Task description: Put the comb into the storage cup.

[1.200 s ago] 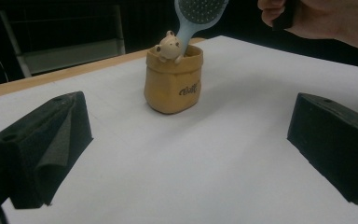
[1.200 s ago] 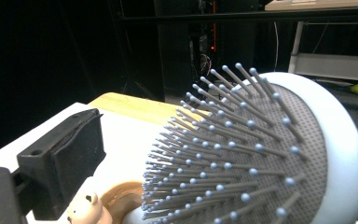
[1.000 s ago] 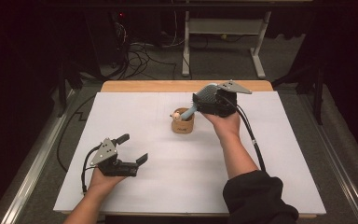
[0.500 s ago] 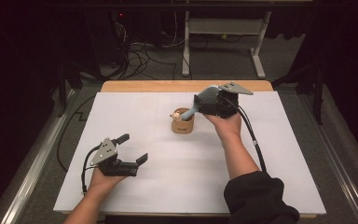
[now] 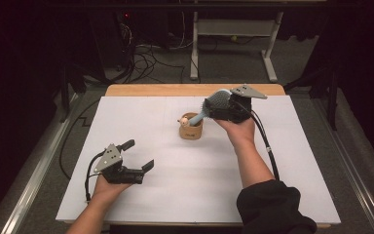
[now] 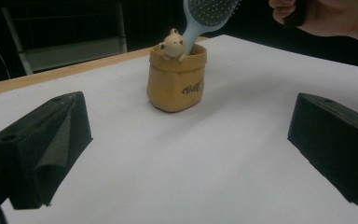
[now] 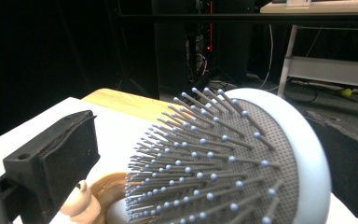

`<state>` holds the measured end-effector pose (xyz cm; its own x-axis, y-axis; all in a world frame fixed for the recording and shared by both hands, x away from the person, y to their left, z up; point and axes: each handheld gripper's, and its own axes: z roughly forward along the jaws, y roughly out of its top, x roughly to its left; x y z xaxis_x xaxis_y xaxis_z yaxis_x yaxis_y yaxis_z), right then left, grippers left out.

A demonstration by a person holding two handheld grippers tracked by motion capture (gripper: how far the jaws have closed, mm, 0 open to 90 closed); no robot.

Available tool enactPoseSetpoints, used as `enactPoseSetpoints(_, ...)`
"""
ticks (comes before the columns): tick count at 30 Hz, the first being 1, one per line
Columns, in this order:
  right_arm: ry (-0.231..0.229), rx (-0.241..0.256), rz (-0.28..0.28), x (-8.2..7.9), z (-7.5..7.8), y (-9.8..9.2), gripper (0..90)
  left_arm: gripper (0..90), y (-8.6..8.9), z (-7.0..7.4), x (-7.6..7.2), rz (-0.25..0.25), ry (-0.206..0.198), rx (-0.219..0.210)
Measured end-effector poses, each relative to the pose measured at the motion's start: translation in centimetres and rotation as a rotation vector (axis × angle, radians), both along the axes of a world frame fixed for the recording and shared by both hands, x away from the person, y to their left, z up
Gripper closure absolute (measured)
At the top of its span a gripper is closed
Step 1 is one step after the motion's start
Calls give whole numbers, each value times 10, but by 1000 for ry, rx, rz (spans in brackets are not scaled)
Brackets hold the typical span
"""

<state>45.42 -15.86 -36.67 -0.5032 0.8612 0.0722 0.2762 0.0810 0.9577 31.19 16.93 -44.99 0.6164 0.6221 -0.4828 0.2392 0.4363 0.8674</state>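
White-covered table (image 5: 282,161): right gripper (image 5: 222,108) fingers clamping pale-blue bristled hairbrush (image 5: 213,103), handle inside tan bear-trimmed pouch-shaped holder (image 5: 191,128); lower straight, release gently; left gripper (image 5: 137,169) fingers wide, idle.

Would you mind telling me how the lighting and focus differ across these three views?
High view: the white table is evenly lit and the surroundings are dark. Left gripper view: the pouch is fairly sharp, the near jaws soft and shadowed. Right gripper view: the hairbrush is close yet its bristles read clearly against a black background.

The brush (image 7: 242,172) looks like smooth pale plastic, its pad a matt grey weave. The pot (image 6: 176,79) is matt tan — the table (image 5: 185,90) bare wood along its far edge.
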Motion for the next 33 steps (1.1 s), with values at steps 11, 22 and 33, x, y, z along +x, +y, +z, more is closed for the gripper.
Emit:
enactPoseSetpoints(11, -8, -36, -2, -24, -10, -16, 3, 6, -1, -2, 1, 3, 10, 8)
enactPoseSetpoints(22, 32, -88, 2, -51, -50, -32, 3, 6, -2, -5, 3, -1, 34, 25)
enactPoseSetpoints(33, 22, -106, 9, -104, -78, -58, 3, 6, 0, -5, 2, 1, 37, 30)
